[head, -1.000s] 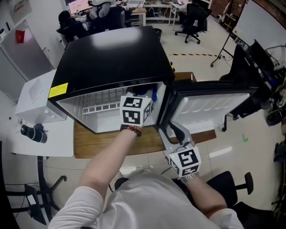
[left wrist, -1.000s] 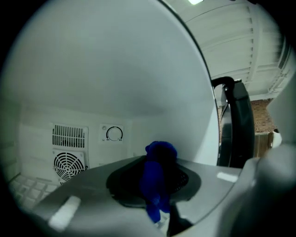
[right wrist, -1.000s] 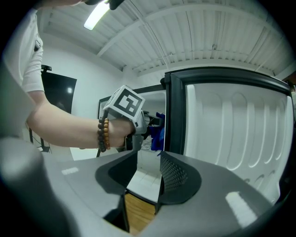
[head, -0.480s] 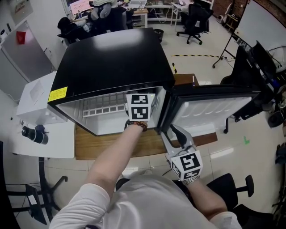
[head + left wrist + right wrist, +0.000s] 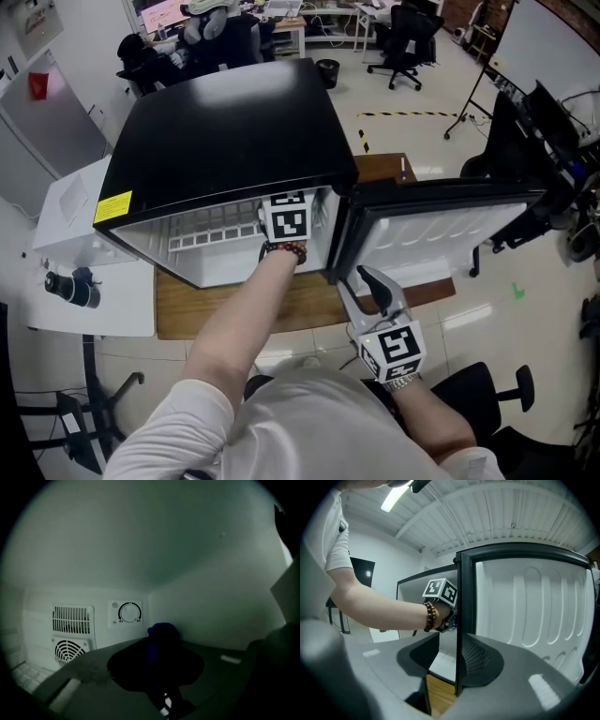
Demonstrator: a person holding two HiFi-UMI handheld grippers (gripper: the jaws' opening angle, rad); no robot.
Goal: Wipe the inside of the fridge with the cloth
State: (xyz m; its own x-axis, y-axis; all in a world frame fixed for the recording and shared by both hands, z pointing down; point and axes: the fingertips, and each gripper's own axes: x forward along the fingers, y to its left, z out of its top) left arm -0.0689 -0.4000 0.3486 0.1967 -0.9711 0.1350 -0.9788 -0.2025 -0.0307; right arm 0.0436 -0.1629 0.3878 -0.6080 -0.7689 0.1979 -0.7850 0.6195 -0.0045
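Observation:
The black mini fridge (image 5: pixel 225 131) stands on a wooden table with its door (image 5: pixel 441 230) swung open to the right. My left gripper (image 5: pixel 159 660) is deep inside the dim white interior, shut on a bunched blue cloth (image 5: pixel 161 637) near the corner of the back and right walls. From the head view only its marker cube (image 5: pixel 289 217) shows at the fridge mouth. My right gripper (image 5: pixel 440 667) is outside by the door. The door's black edge (image 5: pixel 459 620) stands between its jaws; the left jaw is clearly apart from it.
On the fridge's back wall are a thermostat dial (image 5: pixel 129 612), a vent grille (image 5: pixel 72 619) and a round fan grille (image 5: pixel 68 651). A wire shelf (image 5: pixel 211 236) crosses the inside. A white box (image 5: pixel 70 211) and a black device (image 5: pixel 70 286) sit to the left.
My left gripper has pushed further into the fridge and a little to the right; the blue cloth no longer shows in the head view. The right gripper has stayed at the door.

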